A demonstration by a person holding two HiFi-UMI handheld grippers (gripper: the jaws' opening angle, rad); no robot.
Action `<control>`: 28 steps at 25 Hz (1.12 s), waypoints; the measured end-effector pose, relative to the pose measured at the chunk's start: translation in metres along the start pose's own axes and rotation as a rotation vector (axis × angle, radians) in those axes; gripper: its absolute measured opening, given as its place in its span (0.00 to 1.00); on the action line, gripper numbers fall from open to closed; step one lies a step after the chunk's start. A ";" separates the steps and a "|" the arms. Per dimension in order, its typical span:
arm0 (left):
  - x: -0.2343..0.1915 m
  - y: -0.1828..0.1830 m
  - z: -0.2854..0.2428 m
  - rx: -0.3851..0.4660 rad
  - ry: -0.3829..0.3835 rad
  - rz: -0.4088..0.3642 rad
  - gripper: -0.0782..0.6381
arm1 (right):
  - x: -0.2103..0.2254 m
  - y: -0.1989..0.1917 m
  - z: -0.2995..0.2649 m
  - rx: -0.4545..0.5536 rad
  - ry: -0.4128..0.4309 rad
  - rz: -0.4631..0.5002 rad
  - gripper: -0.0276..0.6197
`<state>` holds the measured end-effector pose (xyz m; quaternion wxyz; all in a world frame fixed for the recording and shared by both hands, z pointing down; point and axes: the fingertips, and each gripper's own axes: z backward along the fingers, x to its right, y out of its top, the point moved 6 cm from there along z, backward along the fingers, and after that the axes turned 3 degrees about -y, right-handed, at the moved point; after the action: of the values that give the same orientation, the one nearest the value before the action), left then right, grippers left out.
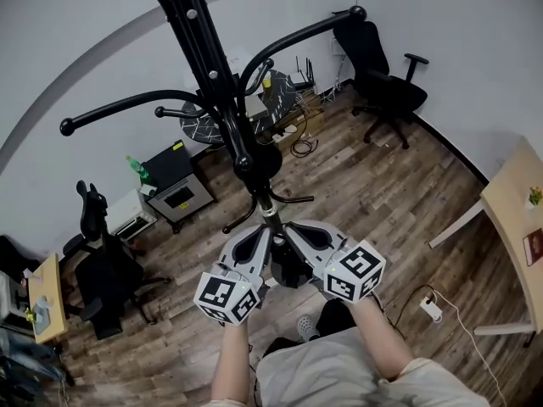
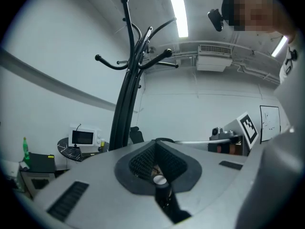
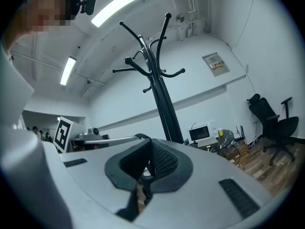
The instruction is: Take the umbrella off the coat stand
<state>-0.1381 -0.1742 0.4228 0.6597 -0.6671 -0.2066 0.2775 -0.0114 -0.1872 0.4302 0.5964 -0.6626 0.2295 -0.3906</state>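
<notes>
The left gripper (image 1: 261,246) is seen clamped tight, its jaws closed on the black umbrella (image 2: 160,180). The umbrella is held low in front of the person, just short of the foot of the coat stand (image 1: 216,75) and well below its hooked arms. From the other side the same umbrella is pinched by the right gripper (image 1: 287,242), jaws all but together, with the two grippers brought tip to tip.

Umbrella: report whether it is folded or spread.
Folded: the umbrella is a slim bundle clamped by the left tool and right tool; no spread canopy.
</notes>
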 end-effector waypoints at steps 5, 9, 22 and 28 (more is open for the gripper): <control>0.005 -0.024 0.000 -0.034 0.029 -0.003 0.14 | 0.005 -0.020 0.007 -0.041 -0.014 0.002 0.07; 0.015 -0.041 -0.002 -0.067 0.048 -0.025 0.14 | 0.011 -0.035 0.017 -0.051 -0.023 -0.069 0.07; 0.020 -0.063 0.000 -0.092 0.085 -0.039 0.14 | 0.014 -0.059 0.021 -0.083 -0.032 -0.071 0.07; 0.019 -0.078 0.005 -0.086 0.107 -0.001 0.14 | 0.012 -0.072 0.016 -0.143 -0.039 -0.037 0.07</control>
<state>-0.1203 -0.1547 0.4983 0.6408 -0.7086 -0.1830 0.2318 -0.0033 -0.1738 0.5034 0.5447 -0.7152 0.2328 -0.3710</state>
